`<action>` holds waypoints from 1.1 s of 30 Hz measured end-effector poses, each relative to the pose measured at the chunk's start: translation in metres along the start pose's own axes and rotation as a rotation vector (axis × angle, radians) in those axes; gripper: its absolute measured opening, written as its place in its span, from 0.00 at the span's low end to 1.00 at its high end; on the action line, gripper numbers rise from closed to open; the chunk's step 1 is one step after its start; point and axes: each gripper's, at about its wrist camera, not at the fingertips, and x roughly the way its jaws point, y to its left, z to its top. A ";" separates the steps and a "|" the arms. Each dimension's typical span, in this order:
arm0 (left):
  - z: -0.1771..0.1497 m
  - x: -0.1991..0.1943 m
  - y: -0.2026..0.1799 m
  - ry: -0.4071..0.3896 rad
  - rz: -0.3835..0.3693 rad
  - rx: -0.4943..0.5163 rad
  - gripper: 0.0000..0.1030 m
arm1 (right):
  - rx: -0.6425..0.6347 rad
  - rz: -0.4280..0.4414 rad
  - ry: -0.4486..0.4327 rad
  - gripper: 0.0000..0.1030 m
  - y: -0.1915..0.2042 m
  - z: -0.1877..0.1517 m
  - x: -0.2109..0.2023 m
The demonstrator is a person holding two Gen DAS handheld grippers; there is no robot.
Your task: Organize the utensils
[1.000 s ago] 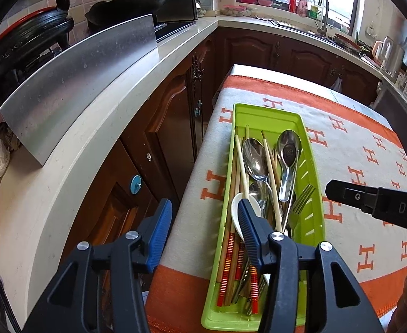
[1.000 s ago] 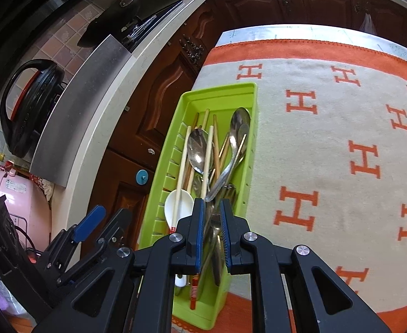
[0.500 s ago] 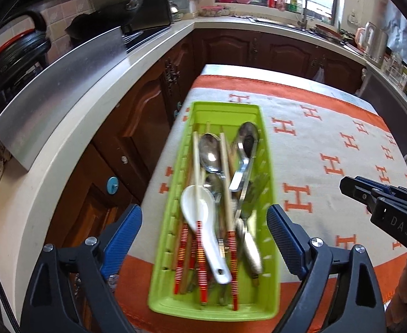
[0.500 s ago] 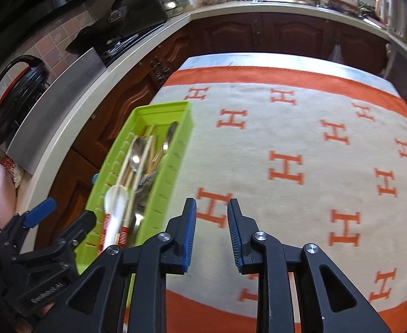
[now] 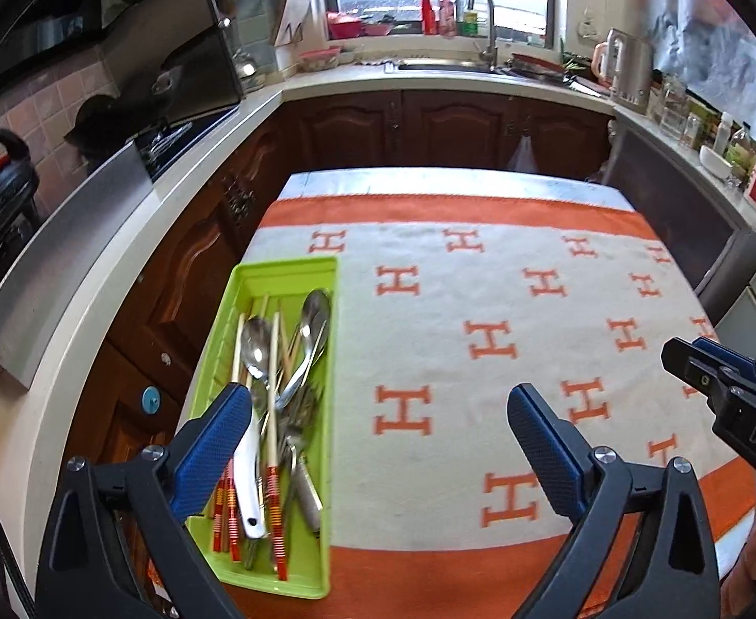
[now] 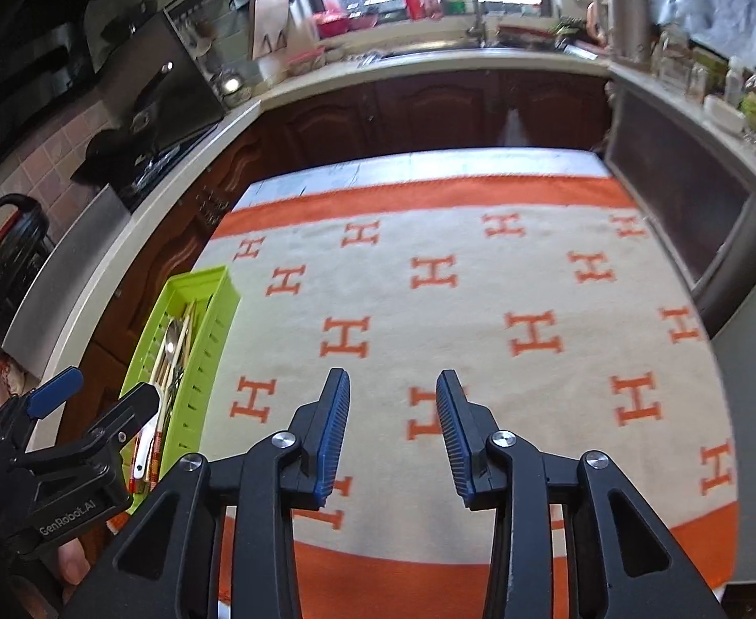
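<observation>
A lime green utensil tray (image 5: 321,278) lies at the left edge of the table, also in the right wrist view (image 6: 220,299). It holds metal spoons (image 5: 255,345), forks, a white ceramic spoon (image 5: 248,469) and chopsticks with red-striped ends (image 5: 273,505). My left gripper (image 5: 380,443) is wide open and empty, above the table just right of the tray. My right gripper (image 6: 393,428) is open and empty over the middle of the cloth, and shows at the right edge of the left wrist view (image 5: 708,376).
The table wears a cream cloth with orange H marks and an orange border (image 5: 481,320). A white counter with dark wood cabinets (image 5: 181,237) runs close along the left. A sink and window (image 5: 481,51) are at the back; a grey appliance (image 6: 687,216) stands right.
Both grippers have swung right and drawn back from the tray to over the cloth. The left jaws opened wider. The right jaws, nearly shut over the utensils before, have opened.
</observation>
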 end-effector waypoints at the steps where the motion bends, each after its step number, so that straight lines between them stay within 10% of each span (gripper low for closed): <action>1: 0.003 -0.003 -0.004 -0.004 0.000 0.004 0.99 | -0.001 -0.014 -0.019 0.39 -0.004 0.002 -0.009; 14: 0.009 -0.043 -0.038 -0.032 -0.020 -0.001 0.99 | 0.035 0.019 -0.119 0.65 -0.008 0.002 -0.084; 33: 0.007 -0.029 -0.046 0.014 0.003 -0.004 0.99 | 0.045 0.008 -0.073 0.66 -0.018 -0.003 -0.069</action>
